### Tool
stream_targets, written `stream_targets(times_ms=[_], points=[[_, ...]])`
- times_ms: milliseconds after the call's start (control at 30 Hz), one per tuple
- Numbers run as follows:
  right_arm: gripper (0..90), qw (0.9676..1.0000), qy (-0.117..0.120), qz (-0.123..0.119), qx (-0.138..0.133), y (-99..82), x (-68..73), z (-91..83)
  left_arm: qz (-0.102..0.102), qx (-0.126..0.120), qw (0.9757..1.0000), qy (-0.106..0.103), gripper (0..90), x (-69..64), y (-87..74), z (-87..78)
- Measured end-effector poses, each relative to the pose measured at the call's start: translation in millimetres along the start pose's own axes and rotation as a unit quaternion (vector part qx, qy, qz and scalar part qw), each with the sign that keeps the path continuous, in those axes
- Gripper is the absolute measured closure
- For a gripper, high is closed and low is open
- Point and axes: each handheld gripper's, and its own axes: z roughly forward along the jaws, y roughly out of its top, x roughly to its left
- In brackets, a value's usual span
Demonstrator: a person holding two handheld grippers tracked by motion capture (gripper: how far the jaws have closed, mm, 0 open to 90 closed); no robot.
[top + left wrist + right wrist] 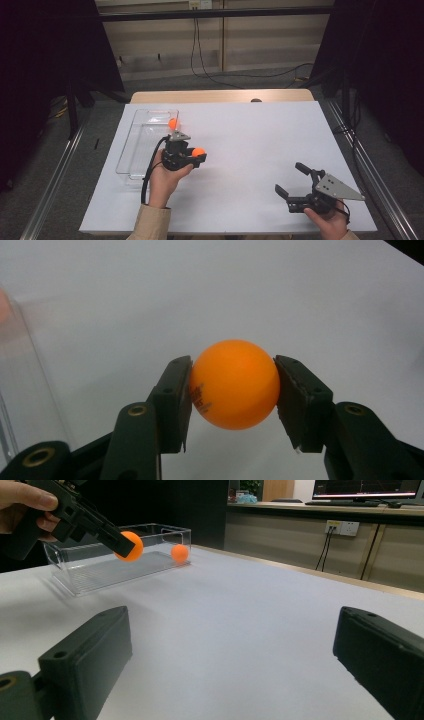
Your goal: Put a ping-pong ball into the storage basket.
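A: White table [260, 150], dark curtains either side. Where's the ball?

B: The orange ping-pong ball [233, 384] is pinched between the left gripper [233, 390] pads, above the table beside the clear plastic tray [131, 150], which holds a second orange ball [173, 123].

A: Right gripper [292, 181]?

B: Jaws spread wide, holding nothing.

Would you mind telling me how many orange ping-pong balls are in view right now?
2. One orange ping-pong ball is clamped between the left gripper fingers above the white table. The other ball lies inside the clear plastic box, at its far end.
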Motion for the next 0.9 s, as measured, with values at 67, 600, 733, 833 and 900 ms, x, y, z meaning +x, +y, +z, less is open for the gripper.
stream_targets(times_ms=[67, 600, 733, 833, 900], points=[[1.6, 1.0, -0.001, -0.001, -0.001, 0.0, -0.3, -0.1, -0.006, -0.003, 1.0, 0.001, 51.0, 0.9, -0.2, -0.8], [1.7, 1.0, -0.001, 0.006, -0.002, 0.1, 0.3, -0.5, -0.027, -0.017, 0.9995, -0.006, 51.1, 7.8, 1.1, -7.5], [1.7, 1.0, 0.0, 0.0, 0.001, -0.1, 0.1, -0.5, -0.022, -0.008, 0.9997, -0.006, 51.1, 10.6, 0.6, -8.5], [1.7, 1.0, -0.001, 0.006, -0.002, 0.1, 0.3, -0.6, -0.021, -0.01, 0.9997, -0.008, 51.1, 10.9, 1.0, -9.6], [1.7, 1.0, 0.0, 0.005, -0.001, 0.1, 0.1, -0.6, -0.02, -0.012, 0.9997, -0.008, 51.1, 11.3, 1.4, -10.6]])
